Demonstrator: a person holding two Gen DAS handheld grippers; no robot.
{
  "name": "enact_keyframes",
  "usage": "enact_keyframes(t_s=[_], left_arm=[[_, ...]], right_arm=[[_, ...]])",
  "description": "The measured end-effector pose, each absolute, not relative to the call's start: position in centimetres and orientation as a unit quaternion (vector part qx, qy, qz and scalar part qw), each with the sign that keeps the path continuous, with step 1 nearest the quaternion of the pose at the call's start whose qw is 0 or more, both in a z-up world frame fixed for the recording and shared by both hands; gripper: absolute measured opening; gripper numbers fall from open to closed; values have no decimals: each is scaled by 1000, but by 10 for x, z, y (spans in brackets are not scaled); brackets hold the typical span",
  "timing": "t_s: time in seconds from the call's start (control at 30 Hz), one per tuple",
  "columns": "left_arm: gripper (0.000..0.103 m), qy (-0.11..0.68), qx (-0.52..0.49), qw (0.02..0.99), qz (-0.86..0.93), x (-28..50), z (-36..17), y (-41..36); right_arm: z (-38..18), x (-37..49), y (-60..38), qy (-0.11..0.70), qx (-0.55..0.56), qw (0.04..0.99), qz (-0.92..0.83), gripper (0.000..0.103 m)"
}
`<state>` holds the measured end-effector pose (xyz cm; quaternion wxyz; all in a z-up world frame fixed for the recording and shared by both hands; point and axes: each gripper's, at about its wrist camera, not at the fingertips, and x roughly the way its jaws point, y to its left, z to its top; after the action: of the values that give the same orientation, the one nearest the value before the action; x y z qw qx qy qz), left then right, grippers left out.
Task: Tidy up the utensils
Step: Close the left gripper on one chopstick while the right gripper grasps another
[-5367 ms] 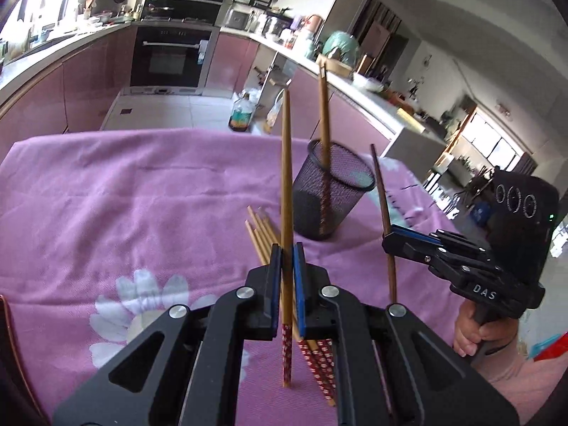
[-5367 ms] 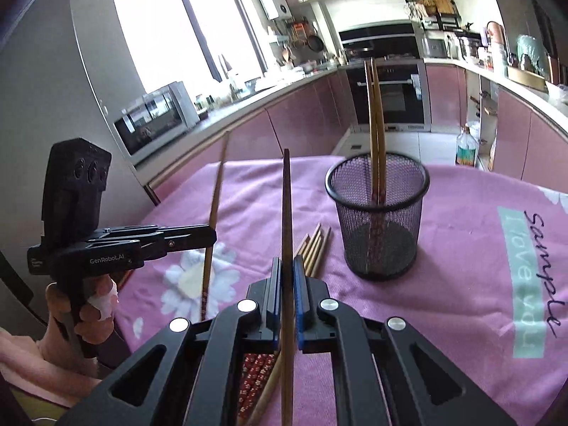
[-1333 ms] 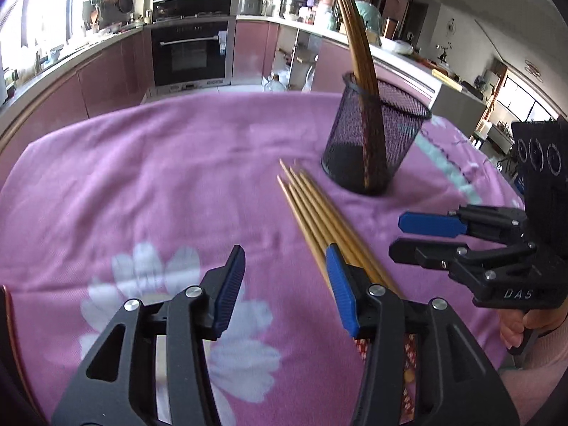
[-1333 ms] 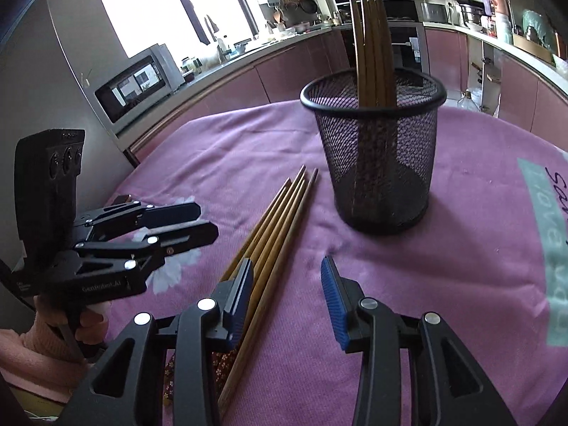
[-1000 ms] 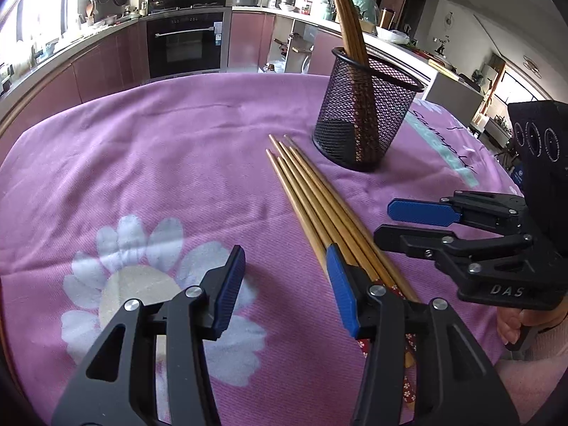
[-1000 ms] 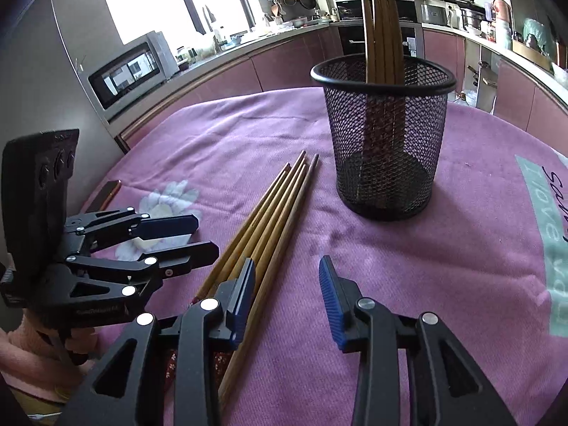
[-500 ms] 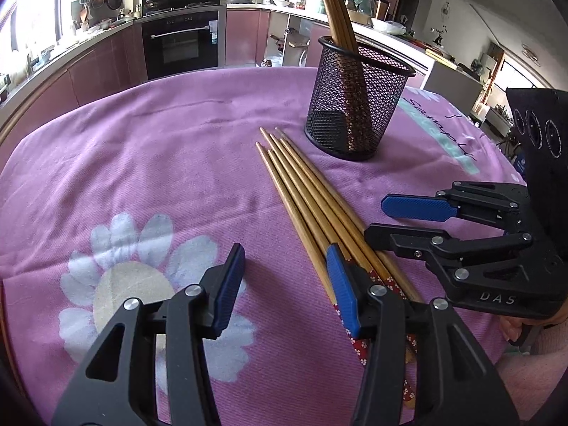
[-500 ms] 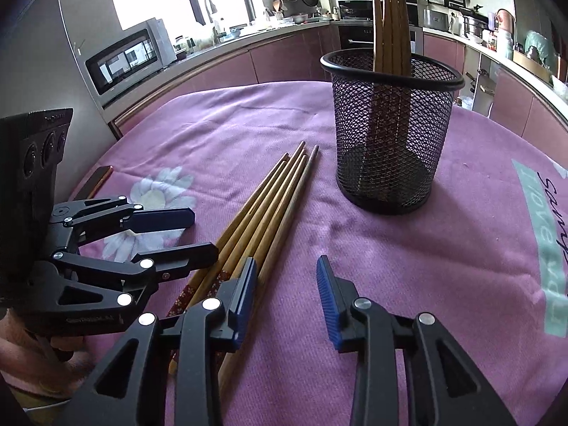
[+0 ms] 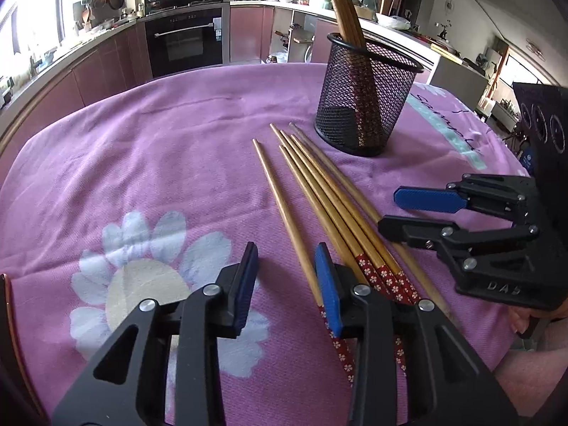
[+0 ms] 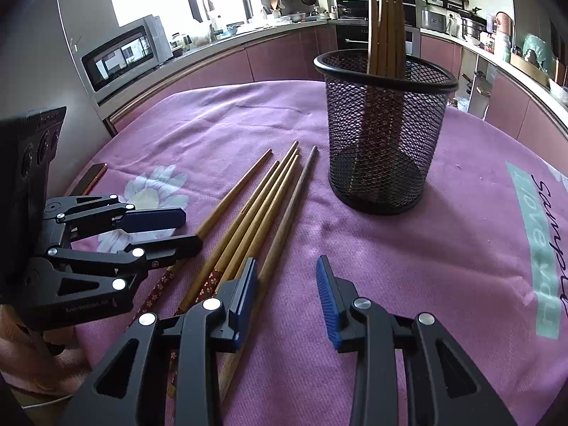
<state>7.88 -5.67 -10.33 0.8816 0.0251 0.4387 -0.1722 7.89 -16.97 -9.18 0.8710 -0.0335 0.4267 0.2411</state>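
1. Surface (image 9: 106, 163) under purple flowered cloth; kitchen behind, oven (image 9: 184, 41), pink cabinets.
2. Loose chopsticks (image 9: 319, 195) lie flat, long axis running from both claws toward mesh cup (image 9: 365, 96), tips nearest it.
3. Left claw (image 9: 285, 284) spread, jaws just been narrowing, one chopstick between, unpinched.
4. Right claw (image 10: 285, 298) spread, empty.
5. More chopsticks upright in cup.

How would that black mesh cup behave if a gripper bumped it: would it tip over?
Probably fairly easily. The mesh cup looks light, being thin open wire, and the chopsticks in it stand well above its rim, leaning to one side. On the soft purple cloth it would likely tip rather than slide.
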Motion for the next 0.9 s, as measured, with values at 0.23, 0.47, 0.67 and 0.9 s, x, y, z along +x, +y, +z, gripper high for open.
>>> enact_keyframes(t_s=[0.23, 0.47, 0.67, 0.9], left_arm=[[33, 438, 36, 883, -164, 90, -104, -60], [26, 440, 29, 883, -159, 109, -105, -60], [17, 441, 26, 884, -151, 120, -105, -63], [11, 440, 17, 887, -141, 121, -106, -65]], right_arm=[[-92, 89, -160, 424, -53, 873, 233, 26], [-92, 107, -153, 425, -55, 875, 226, 22], [-92, 119, -146, 426, -57, 877, 218, 17], [-92, 122, -152, 428, -34, 877, 216, 9]])
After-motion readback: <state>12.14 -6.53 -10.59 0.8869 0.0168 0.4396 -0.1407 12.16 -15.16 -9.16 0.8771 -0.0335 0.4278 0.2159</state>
